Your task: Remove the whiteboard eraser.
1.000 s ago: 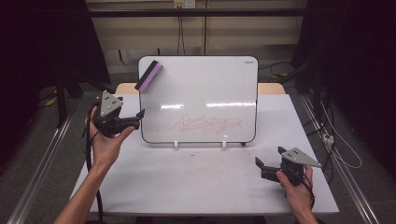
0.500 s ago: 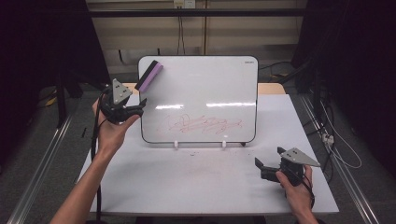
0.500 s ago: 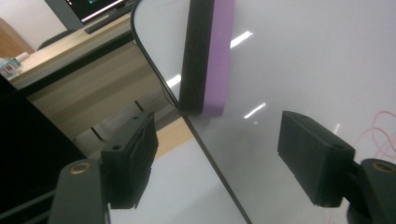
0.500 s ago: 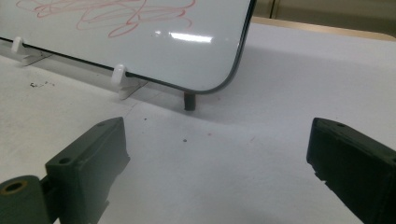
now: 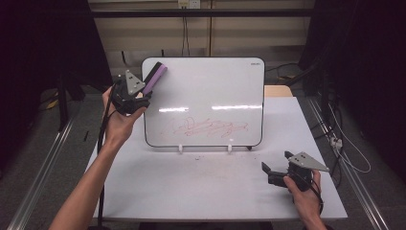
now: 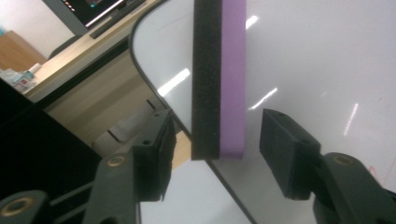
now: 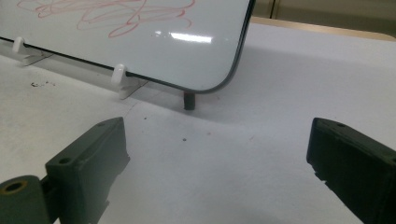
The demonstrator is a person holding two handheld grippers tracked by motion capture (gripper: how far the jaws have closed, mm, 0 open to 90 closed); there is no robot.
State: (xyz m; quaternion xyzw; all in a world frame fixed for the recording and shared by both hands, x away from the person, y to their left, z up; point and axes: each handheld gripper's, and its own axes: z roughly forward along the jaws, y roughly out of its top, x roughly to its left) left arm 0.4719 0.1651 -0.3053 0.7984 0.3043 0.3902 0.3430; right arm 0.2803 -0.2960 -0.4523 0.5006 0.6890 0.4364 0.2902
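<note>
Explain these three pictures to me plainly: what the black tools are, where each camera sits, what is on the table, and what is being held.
A person sits at a white table and holds a hand tool with a two-jaw claw in each hand. One picture looks down from above the person's side of the table. The other two come from small cameras riding on each claw, looking out between its black jaws.

On the table stands a whiteboard with a red scribble on it. A purple and black eraser sits at the board's top left corner.

The left claw has just been closing around the eraser; the eraser's lower end is between the jaws, but gaps remain on both sides, so it is not gripped yet. The right claw rests open near the table's right front, holding nothing.
</note>
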